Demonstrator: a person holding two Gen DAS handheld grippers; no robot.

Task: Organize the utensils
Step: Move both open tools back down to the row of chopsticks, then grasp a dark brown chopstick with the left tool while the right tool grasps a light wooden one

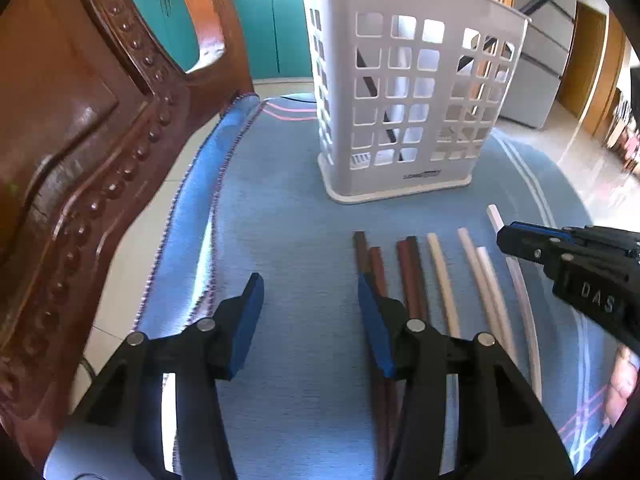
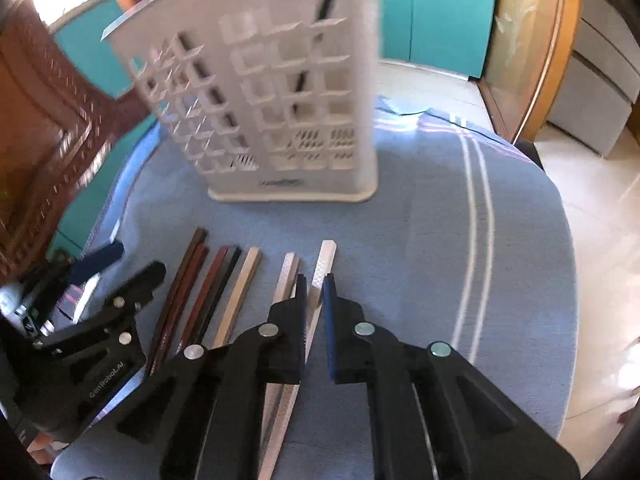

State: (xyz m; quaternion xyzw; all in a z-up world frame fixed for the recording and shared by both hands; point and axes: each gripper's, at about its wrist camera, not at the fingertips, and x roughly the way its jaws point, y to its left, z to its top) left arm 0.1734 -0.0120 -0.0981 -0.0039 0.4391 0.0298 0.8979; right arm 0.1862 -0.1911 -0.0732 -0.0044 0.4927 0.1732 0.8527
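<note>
Several chopsticks lie side by side on a blue tablecloth: brown ones to the left, white ones to the right. A white slotted utensil holder stands upright behind them, with dark and white sticks inside. My left gripper is open and empty, its right finger over the brown chopsticks. My right gripper has its jaws nearly closed around the rightmost white chopstick, which lies on the cloth. The holder and brown chopsticks also show in the right wrist view.
A carved brown wooden chair back rises close on the left. The round table's edge curves on the right, with tiled floor beyond. Teal cabinets stand behind.
</note>
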